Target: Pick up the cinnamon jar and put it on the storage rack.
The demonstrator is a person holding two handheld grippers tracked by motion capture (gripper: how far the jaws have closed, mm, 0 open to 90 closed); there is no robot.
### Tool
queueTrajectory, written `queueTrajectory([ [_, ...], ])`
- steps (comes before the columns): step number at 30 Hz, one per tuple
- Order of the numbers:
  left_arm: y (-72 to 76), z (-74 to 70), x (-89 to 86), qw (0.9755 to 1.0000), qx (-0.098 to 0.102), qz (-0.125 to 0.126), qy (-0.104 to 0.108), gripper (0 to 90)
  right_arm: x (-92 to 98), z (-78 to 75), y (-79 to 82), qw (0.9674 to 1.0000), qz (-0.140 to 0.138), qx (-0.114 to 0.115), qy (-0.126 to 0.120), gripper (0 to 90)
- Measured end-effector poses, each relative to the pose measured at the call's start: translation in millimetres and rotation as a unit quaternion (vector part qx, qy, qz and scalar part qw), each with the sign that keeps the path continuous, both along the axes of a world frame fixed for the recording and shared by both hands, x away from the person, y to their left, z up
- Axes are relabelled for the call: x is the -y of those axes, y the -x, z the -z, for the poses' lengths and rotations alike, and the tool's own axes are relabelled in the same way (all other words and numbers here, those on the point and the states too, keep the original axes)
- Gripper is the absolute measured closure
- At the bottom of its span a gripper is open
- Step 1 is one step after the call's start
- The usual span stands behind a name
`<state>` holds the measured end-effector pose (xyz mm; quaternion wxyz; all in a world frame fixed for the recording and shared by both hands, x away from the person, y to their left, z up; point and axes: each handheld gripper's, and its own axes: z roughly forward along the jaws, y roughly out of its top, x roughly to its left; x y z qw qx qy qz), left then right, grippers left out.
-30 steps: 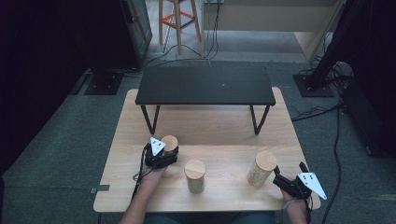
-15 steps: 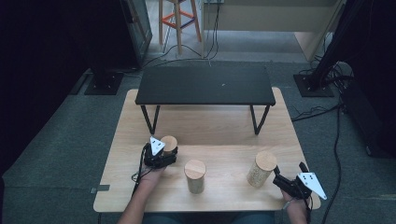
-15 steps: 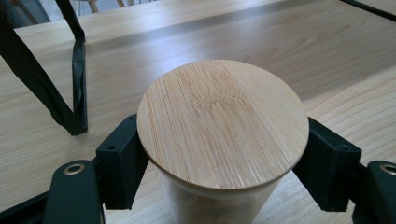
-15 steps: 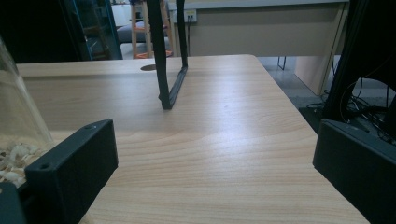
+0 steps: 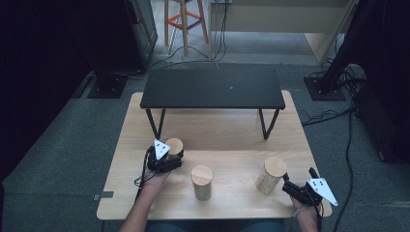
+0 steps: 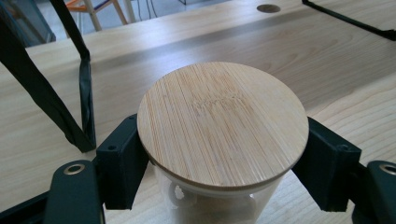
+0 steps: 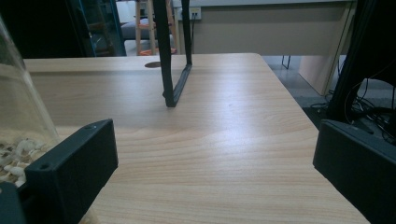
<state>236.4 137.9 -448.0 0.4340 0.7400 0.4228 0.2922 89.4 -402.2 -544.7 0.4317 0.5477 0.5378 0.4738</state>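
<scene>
Left gripper (image 6: 219, 186), fingers clamped beneath the bamboo lid (image 6: 223, 121) of a glass jar (image 5: 174, 146) on the tabletop (image 5: 232, 135) near the black stand (image 5: 212, 88); right gripper (image 5: 296, 188), fingers apart, beside another jar (image 5: 270, 175); risk: smooth glass slipping

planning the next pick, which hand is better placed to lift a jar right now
Left. The left tongs already have a jaw on each side of the left jar, just under its bamboo lid. The right tongs stand open beside the right jar.
</scene>
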Motion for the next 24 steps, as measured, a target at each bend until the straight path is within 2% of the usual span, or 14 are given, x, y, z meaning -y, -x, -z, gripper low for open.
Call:
queueTrajectory([
  [11,0.8,-27.1,0.8,0.9998,0.011,0.016,-0.003,25.8,0.7,-0.1,-0.1,1.0,-0.001,0.0,0.0,0.0],
  [14,-0.3,-33.0,-1.1,0.9997,0.01,0.021,0.007,25.9,1.6,0.5,0.4,1.0,-0.002,0.001,-0.003,0.0],
  [22,0.0,-58.2,-0.3,0.9993,0.02,0.029,0.008,25.9,2.1,0.1,0.1,1.0,-0.003,0.0,-0.003,0.0],
  [24,-0.6,-64.6,-1.1,0.9992,0.021,0.03,0.014,25.8,2.1,-0.1,0.0,1.0,-0.003,0.0,-0.004,0.0],
])
